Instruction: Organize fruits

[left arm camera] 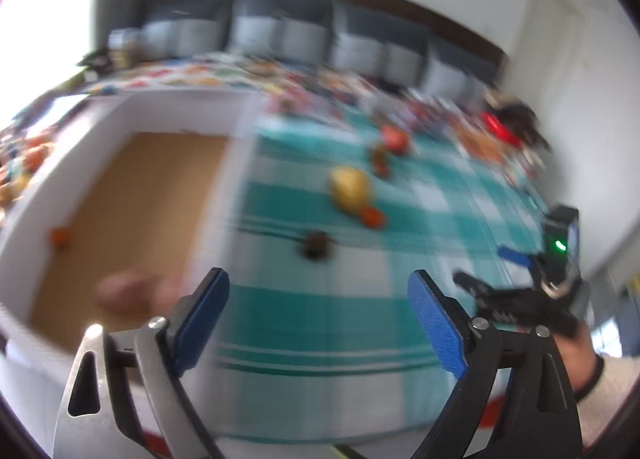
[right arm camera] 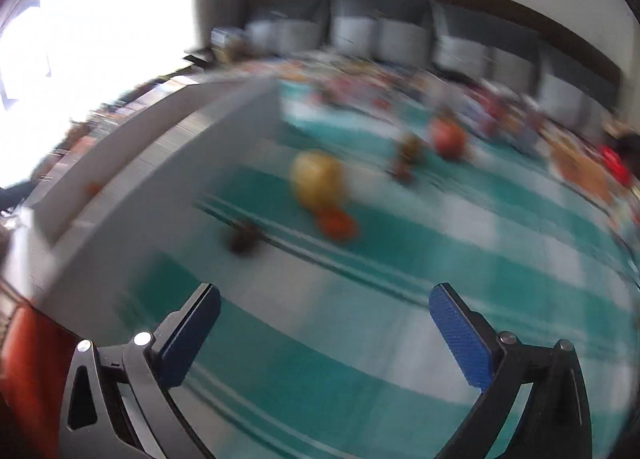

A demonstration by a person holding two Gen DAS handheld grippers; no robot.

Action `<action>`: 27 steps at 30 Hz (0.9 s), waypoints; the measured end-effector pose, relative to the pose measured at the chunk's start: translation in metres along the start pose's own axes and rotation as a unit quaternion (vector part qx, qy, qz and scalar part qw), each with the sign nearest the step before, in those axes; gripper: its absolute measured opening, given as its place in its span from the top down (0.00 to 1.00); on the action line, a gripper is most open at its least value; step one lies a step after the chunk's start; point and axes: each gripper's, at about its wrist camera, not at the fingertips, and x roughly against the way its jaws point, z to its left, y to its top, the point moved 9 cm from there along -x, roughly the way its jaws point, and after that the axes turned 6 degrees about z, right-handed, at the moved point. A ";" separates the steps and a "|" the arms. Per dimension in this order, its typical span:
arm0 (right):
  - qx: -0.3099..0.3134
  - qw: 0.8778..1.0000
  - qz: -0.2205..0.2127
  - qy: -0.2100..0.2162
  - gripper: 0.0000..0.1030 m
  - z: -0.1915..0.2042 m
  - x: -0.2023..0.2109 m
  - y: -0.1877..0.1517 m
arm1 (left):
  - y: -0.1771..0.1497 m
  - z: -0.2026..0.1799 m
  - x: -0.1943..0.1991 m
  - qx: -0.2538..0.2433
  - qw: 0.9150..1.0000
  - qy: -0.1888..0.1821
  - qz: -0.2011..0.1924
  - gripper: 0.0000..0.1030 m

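Both views are blurred. My left gripper stands open over the teal checked cloth, nothing between its blue pads. Left of it is a white box with a brown floor, holding a small orange fruit and a pinkish fruit. Ahead on the cloth lie a dark brown fruit, a yellow fruit, a small orange-red fruit and a red apple. My right gripper is open and empty, facing the same dark fruit, yellow fruit and apple.
Grey cushions line the wall behind a patterned spread with scattered small items. A red object lies at the far right. A hand holds the right gripper at the left wrist view's right edge. A bright window is on the left.
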 end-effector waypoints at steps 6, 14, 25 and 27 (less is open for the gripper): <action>-0.099 0.990 0.026 -0.093 0.00 -0.115 -0.033 -0.049 | -0.026 -0.065 -0.099 -0.045 0.997 -0.007 0.063 0.10; -0.149 0.985 0.028 -0.080 0.00 -0.147 -0.049 -0.071 | -0.044 -0.070 -0.167 -0.128 0.987 0.071 0.060 0.10; -0.146 0.985 0.028 -0.089 0.00 -0.141 -0.048 -0.077 | -0.043 -0.062 -0.173 -0.099 0.992 0.050 0.063 0.03; -0.146 0.985 0.028 -0.089 0.00 -0.142 -0.049 -0.077 | -0.043 -0.062 -0.173 -0.100 0.992 0.050 0.063 0.03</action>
